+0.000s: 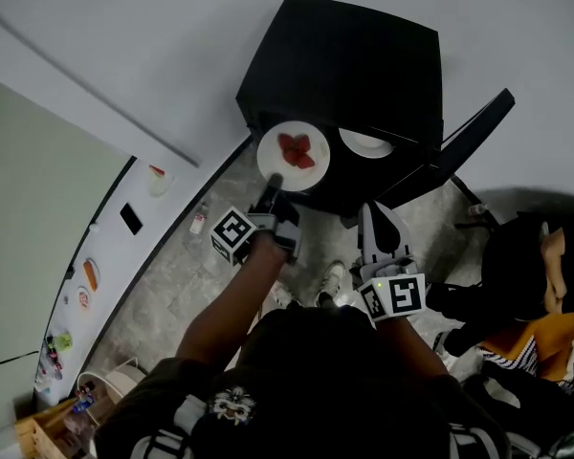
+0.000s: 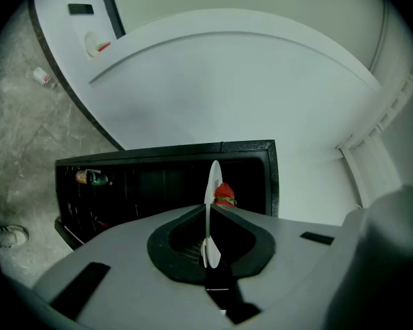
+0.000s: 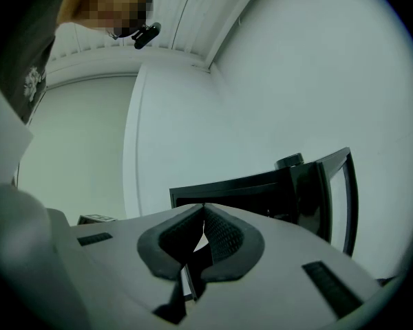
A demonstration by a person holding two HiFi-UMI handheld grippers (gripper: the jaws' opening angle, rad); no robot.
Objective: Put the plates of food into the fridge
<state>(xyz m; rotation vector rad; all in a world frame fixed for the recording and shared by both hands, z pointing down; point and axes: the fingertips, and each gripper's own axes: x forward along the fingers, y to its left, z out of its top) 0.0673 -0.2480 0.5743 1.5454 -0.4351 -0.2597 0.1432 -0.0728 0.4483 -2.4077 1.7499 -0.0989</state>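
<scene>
A white plate (image 1: pixel 293 156) with red pieces of food is held at its near rim by my left gripper (image 1: pixel 273 185), which is shut on it. The plate hovers at the open front of the low black fridge (image 1: pixel 349 60). In the left gripper view the plate (image 2: pixel 212 191) stands edge-on between the jaws, with the red food (image 2: pixel 224 193) behind it and the fridge interior (image 2: pixel 158 184) beyond. A second white plate (image 1: pixel 365 142) lies just inside the fridge, to the right. My right gripper (image 1: pixel 373 216) hangs shut and empty below it; in its own view (image 3: pixel 198 243) the jaws meet on nothing.
The fridge door (image 1: pixel 464 142) swings open to the right. A white counter (image 1: pixel 115 247) on the left carries more food plates and a black object. A small bottle (image 1: pixel 200 221) lies on the stone floor. Clothes and bags (image 1: pixel 540 304) pile at the right.
</scene>
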